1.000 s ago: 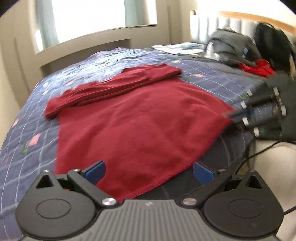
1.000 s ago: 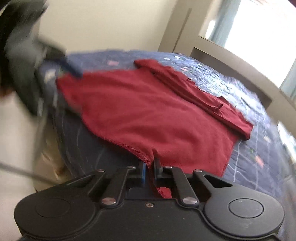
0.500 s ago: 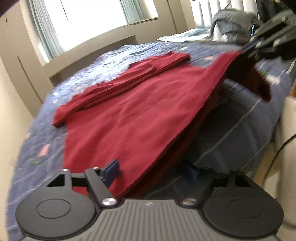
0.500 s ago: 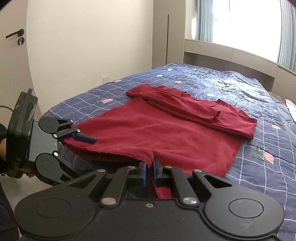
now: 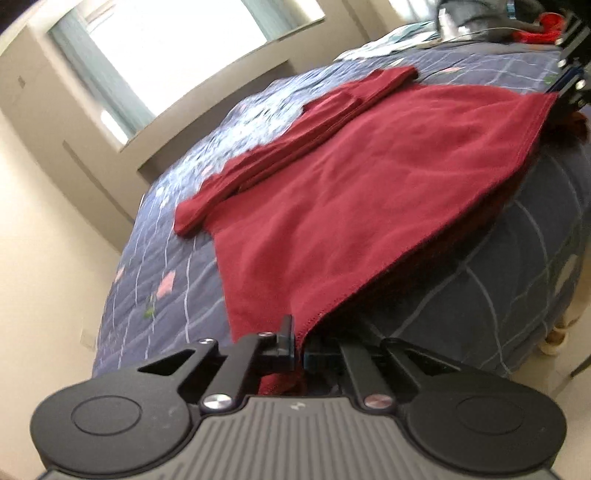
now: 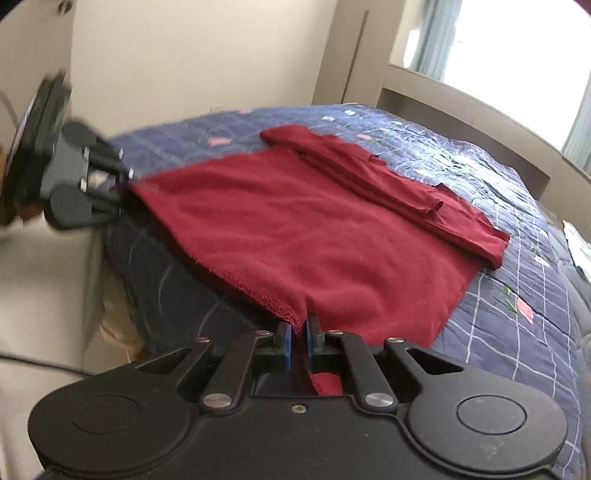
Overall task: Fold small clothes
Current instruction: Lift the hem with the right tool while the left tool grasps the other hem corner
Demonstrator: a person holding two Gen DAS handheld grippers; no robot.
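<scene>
A dark red long-sleeved top (image 5: 362, 177) lies on the blue quilted bed (image 5: 162, 266), its sleeves folded across the far end. My left gripper (image 5: 299, 345) is shut on one corner of its near hem. My right gripper (image 6: 300, 338) is shut on the other hem corner of the top (image 6: 314, 229). Both hold the hem lifted off the bed's near edge, stretched between them. Each gripper shows in the other's view: the right one (image 5: 570, 83) at the far right, the left one (image 6: 122, 181) at the left.
The bed (image 6: 498, 295) carries a pile of dark and red clothes (image 5: 532, 22) near the headboard. A window ledge (image 6: 480, 110) runs along the far side. A wall and pale floor (image 6: 44, 295) lie at the bed's near edge.
My left gripper has shut on the hem corner; it was open around it before. The hem has lifted and pulled taut between the two grippers.
</scene>
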